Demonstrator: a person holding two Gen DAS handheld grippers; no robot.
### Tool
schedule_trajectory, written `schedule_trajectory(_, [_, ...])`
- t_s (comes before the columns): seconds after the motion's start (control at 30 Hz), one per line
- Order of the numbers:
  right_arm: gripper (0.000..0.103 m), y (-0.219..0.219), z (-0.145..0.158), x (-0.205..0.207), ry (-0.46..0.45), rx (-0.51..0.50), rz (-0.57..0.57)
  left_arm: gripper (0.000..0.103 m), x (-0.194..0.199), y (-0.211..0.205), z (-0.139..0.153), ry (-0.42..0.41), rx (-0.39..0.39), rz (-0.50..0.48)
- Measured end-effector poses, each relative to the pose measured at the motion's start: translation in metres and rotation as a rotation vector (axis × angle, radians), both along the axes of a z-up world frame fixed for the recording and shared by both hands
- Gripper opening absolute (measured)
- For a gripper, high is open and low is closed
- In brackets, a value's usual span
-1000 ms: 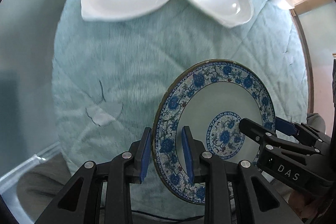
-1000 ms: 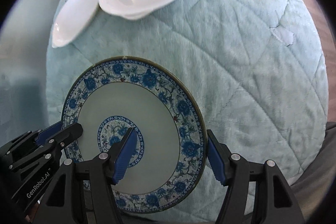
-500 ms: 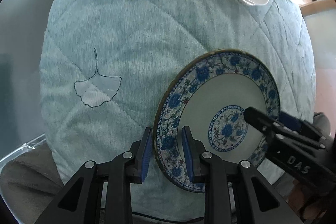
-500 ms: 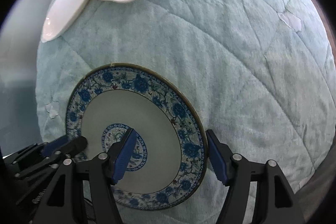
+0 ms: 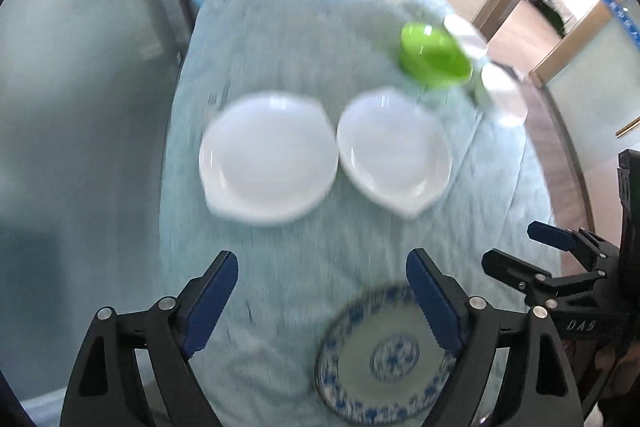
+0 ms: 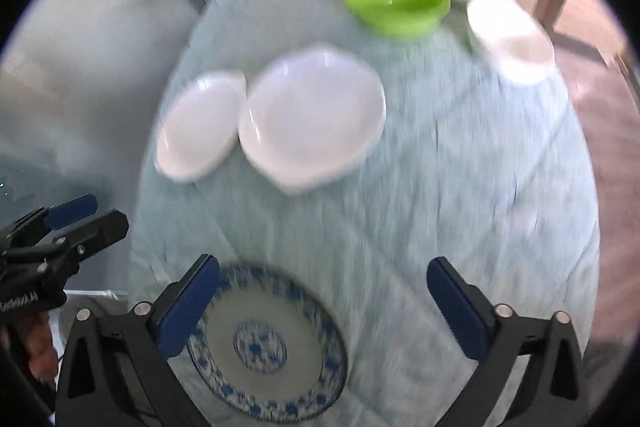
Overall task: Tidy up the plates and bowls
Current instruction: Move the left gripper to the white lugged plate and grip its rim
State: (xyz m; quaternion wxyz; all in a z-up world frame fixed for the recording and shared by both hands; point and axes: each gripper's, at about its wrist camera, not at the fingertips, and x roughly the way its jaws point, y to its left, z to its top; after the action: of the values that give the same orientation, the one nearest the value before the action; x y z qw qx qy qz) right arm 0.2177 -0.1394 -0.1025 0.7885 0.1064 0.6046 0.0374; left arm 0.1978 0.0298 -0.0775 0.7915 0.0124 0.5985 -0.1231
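You let go of the blue-patterned plate [image 6: 264, 347] w/ both hands at once. A sec ago the left gripper [image 5: 320, 303] was clamped on its left rim and the right gripper [image 6: 324, 303] straddled its right rim; at this moment both sets of jaws were opening, wide apart, nothing between them, pads clear of the plate. The plate lay flat on the teal quilted cloth [image 6: 460, 167] at the near end of the table, no longer tilted up off it.

Both views had swung up and gone blurry, so you'd prob. already lifted away. More of the table showed: two white plates [image 5: 268, 155] side by side, just touching, mid-table; a green bowl [image 6: 396, 1] further back on the right; white bowls [image 6: 512, 39] just beside it, count unclear in the blur.

Meaning for the task: patterned plate looked placed, one item done. White plates weren't stacked yet, bowls weren't grouped, so most of the sorting was left, imo. Next reach likely goes to the white pair.
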Motion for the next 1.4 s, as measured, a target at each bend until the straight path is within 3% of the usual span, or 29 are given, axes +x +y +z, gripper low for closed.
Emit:
schedule_trajectory(0.1, [0.102,-0.016,0.002,0.031,-0.005,0.003,-0.033,0.086,0.038,0.0,-0.003,0.012,-0.044,-0.002])
schedule_trajectory(0.23, [0.102,-0.028,-0.017,0.065,0.033,0.007,-0.081,0.086,0.074,-0.016,-0.019,0.037,-0.092,-0.038])
schedule_trajectory(0.33, [0.101,-0.039,-0.042,0.075,0.08,0.043,-0.105,0.084,0.092,-0.032,-0.034,0.047,-0.075,-0.091])
schedule_trajectory(0.43, [0.092,-0.041,-0.06,0.085,0.115,0.072,-0.122,0.083,0.104,-0.045,-0.057,0.076,-0.057,-0.109])
schedule_trajectory(0.6, [0.055,-0.038,-0.084,0.096,0.162,0.116,-0.157,0.077,0.117,-0.054,-0.079,0.103,-0.076,-0.134])
schedule_trajectory(0.67, [0.046,-0.037,-0.085,0.099,0.14,0.068,-0.158,0.073,0.123,-0.058,-0.087,0.124,-0.082,-0.14])
schedule_trajectory(0.77, [0.013,-0.033,-0.087,0.103,0.133,-0.003,-0.148,0.07,0.131,-0.062,-0.094,0.14,-0.106,-0.14])
schedule_trajectory(0.8, [0.009,-0.032,-0.086,0.103,0.133,0.017,-0.142,0.07,0.133,-0.064,-0.094,0.138,-0.109,-0.142])
schedule_trajectory(1.07, [0.005,-0.036,-0.079,0.093,0.124,-0.028,-0.213,0.069,0.148,-0.077,-0.099,0.156,-0.137,-0.144])
schedule_trajectory(1.27, [0.005,-0.058,-0.075,0.082,0.137,-0.028,-0.259,0.052,0.159,-0.095,-0.114,0.225,-0.17,-0.161])
schedule_trajectory(1.4, [0.005,-0.068,-0.074,0.08,0.148,-0.014,-0.278,0.032,0.166,-0.11,-0.134,0.298,-0.13,-0.177])
